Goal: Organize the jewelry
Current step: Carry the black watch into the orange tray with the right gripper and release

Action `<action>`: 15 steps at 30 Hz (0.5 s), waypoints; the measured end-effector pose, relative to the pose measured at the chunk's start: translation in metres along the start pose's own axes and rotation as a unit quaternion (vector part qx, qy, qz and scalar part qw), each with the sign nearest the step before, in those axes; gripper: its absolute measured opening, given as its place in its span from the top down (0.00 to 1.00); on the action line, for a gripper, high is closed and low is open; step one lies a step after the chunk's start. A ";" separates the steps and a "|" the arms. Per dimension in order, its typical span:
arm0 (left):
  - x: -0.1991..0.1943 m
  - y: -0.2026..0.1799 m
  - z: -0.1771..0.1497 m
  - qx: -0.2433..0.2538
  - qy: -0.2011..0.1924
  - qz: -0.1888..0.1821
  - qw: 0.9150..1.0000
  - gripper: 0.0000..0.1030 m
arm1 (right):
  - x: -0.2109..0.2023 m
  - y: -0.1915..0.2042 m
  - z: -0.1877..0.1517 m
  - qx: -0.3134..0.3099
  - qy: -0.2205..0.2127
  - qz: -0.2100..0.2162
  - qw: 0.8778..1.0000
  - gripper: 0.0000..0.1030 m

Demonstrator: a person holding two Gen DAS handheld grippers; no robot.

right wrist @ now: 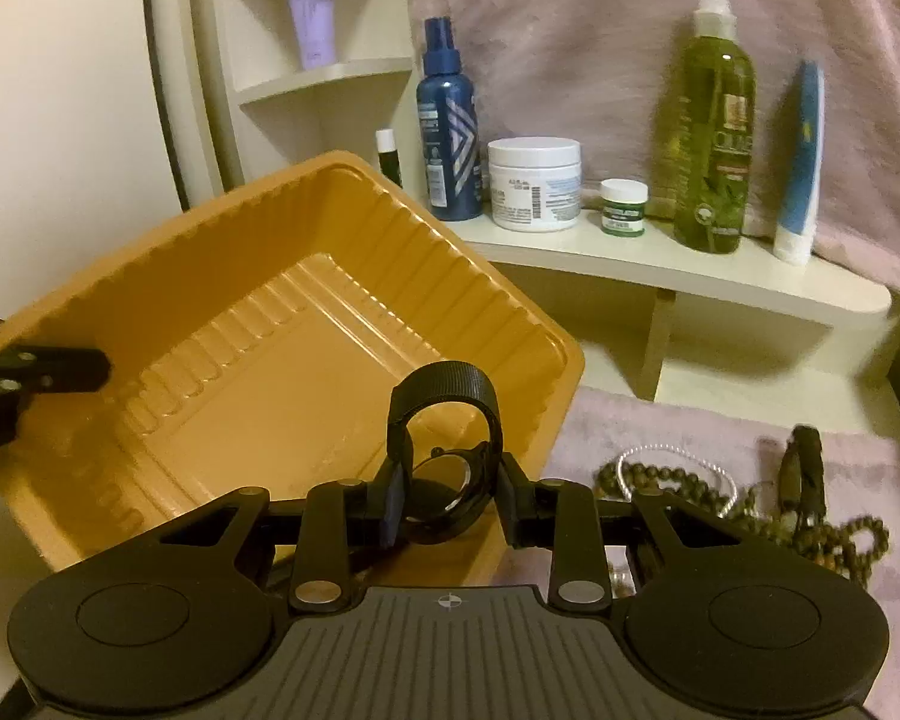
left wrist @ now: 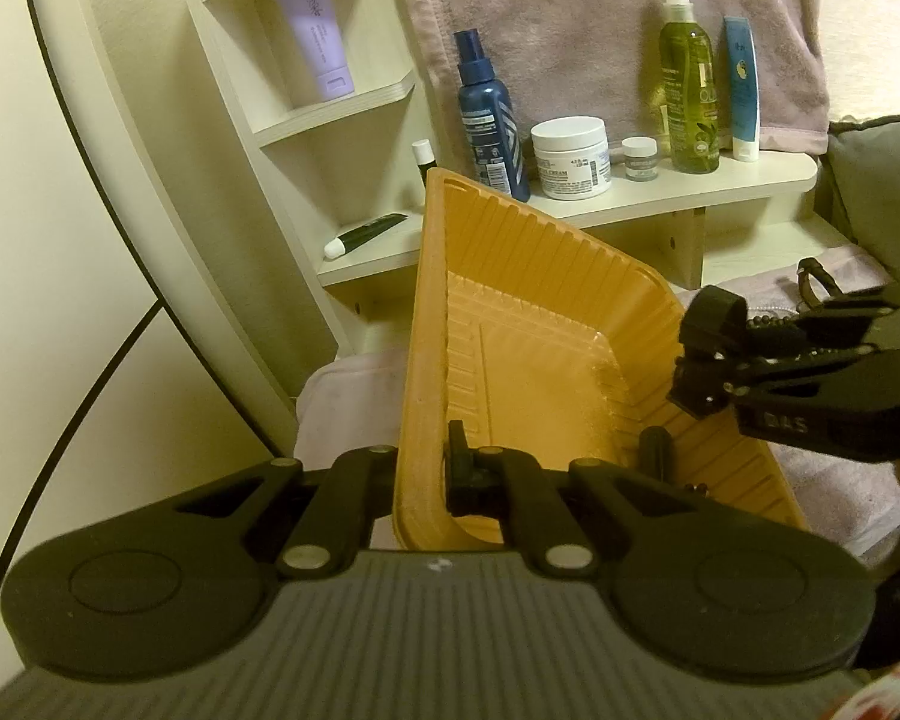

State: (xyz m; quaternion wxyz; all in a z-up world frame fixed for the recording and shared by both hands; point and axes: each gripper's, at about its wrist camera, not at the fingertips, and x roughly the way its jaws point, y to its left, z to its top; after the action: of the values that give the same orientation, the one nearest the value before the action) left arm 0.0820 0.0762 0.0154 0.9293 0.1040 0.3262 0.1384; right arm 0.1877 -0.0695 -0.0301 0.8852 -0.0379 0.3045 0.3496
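Orange tray (right wrist: 258, 324) held tilted by left gripper (left wrist: 444, 474), jaws pinched on its near wall. Black watch (right wrist: 444, 468) pinched between jaws of right gripper (right wrist: 450, 504), over tray's near rim. Bead bracelets (right wrist: 660, 480) left on pink towel (right wrist: 720, 420), right of tray.

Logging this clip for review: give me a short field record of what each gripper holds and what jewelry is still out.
left gripper: jaws shut on rim of orange ribbed plastic tray, tilted
right gripper: jaws shut on black watch with looped mesh strap, at tray's edge
tray contents: none visible
still on pink towel: brown bead strings, white cord
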 end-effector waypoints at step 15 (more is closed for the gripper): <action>0.002 0.003 -0.001 -0.001 0.000 -0.001 1.000 0.96 | 0.009 -0.002 -0.003 0.006 -0.007 0.015 1.000 0.33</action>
State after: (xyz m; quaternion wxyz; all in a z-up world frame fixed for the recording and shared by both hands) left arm 0.0821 0.0794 0.0141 0.9296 0.1024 0.3260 0.1378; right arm 0.1923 -0.0660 -0.0380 0.8822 -0.0252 0.3008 0.3613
